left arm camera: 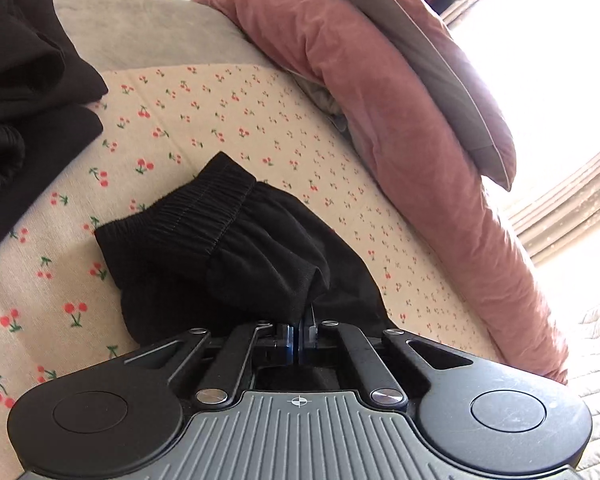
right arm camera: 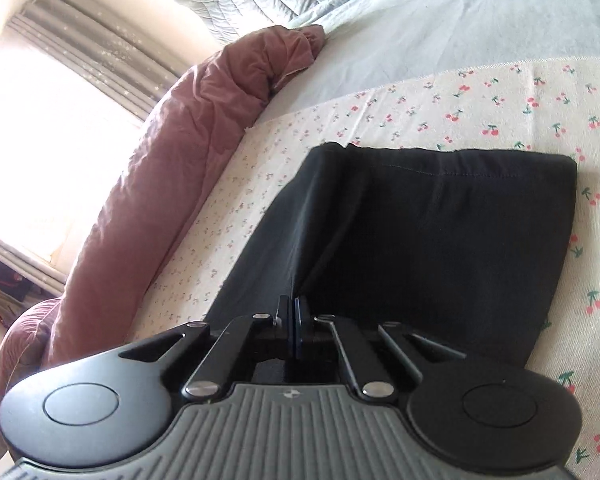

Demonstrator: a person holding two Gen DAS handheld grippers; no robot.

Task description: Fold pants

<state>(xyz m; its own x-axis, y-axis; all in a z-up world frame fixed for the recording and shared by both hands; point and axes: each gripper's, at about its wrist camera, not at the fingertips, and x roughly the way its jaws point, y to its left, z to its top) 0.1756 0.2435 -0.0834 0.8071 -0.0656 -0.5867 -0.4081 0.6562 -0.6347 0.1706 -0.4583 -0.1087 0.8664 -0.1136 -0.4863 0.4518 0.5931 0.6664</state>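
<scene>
Black pants (left arm camera: 204, 248) lie on a cherry-print cloth (left arm camera: 228, 120), their elastic waistband bunched toward the left in the left wrist view. My left gripper (left arm camera: 305, 316) is shut on a fold of the pants near the waist. In the right wrist view the leg part of the pants (right arm camera: 440, 232) lies flat and folded, its hem edge far from me. My right gripper (right arm camera: 292, 308) is shut on the near edge of that black fabric, which rises in a ridge to the jaws.
A pink duvet (left arm camera: 400, 128) with a grey pillow (left arm camera: 428, 64) runs along the window side; the pink duvet (right arm camera: 160, 160) shows again in the right wrist view. More black clothes (left arm camera: 24, 80) are piled at the left. A grey sheet (right arm camera: 440, 32) lies beyond the cloth.
</scene>
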